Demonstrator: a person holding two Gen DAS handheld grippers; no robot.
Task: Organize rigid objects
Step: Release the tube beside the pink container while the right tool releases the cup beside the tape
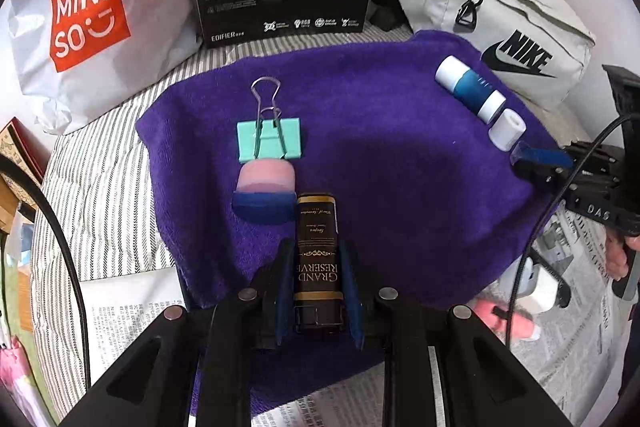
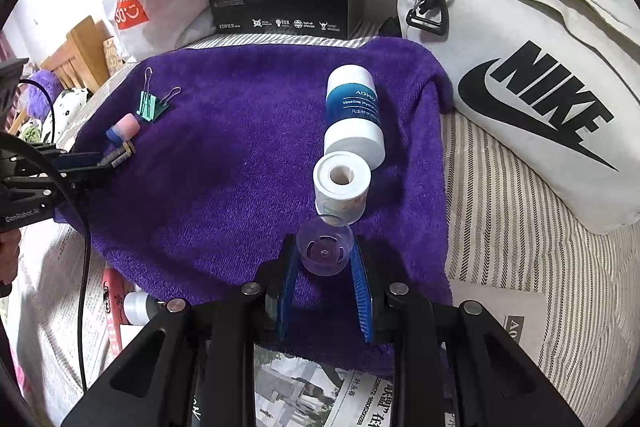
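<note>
Our left gripper fingers clamped the black tube beside the eraser on the purple towel. Right gripper pinched a clear cap; it looked slick & could've popped out.

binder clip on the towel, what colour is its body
Mint green binder clip, with silver wire handles; clearest in the left wrist view.
</note>
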